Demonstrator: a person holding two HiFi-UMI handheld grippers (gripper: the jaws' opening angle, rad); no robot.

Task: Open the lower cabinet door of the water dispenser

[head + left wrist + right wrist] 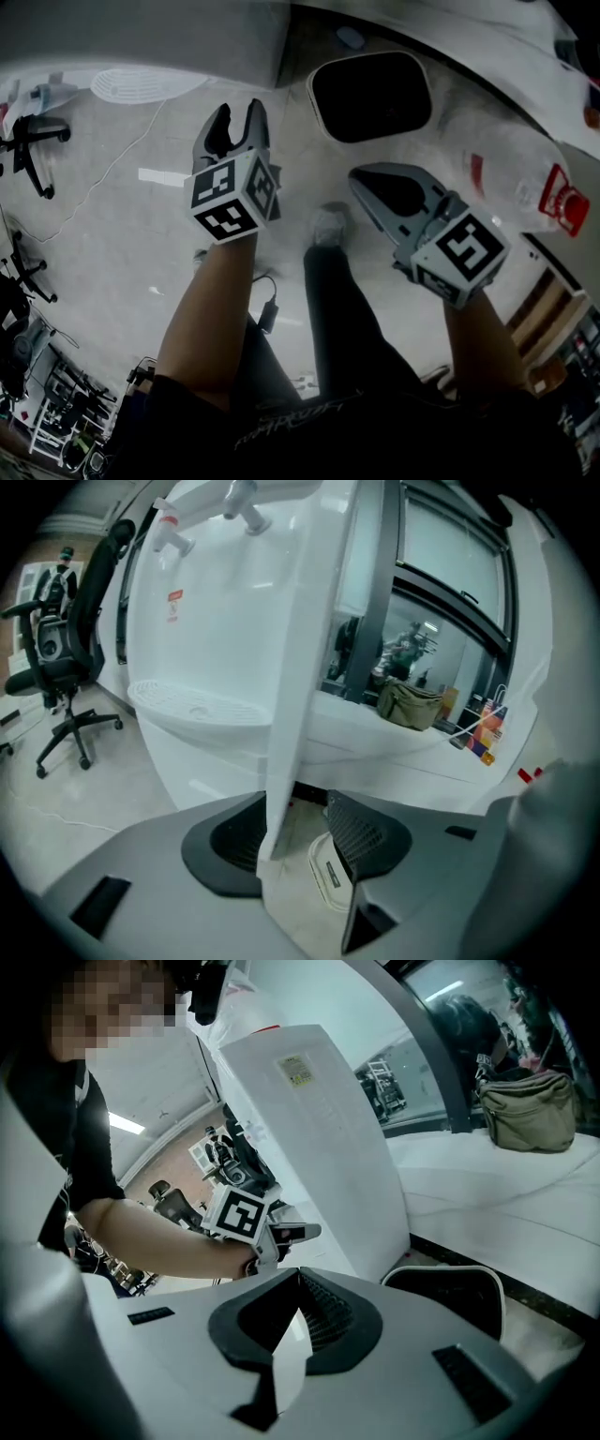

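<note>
The lower cabinet door (pixel 309 667) of the water dispenser (pixel 206 611) stands swung outward. Its thin white edge runs down the left gripper view, just right of the drip tray (pixel 192 703). That edge sits between the spread fingers (pixel 361 832) of the left gripper (pixel 300 829), close to the left finger and with a gap to the right one. The right gripper (pixel 300 1279) hangs to the right above the floor (pixel 122 234), its fingers pressed together at the tips with nothing between them. A dark, white-rimmed container (pixel 370 94) stands on the floor near the dispenser. An office chair (pixel 66 658) is well apart at the left.
</note>
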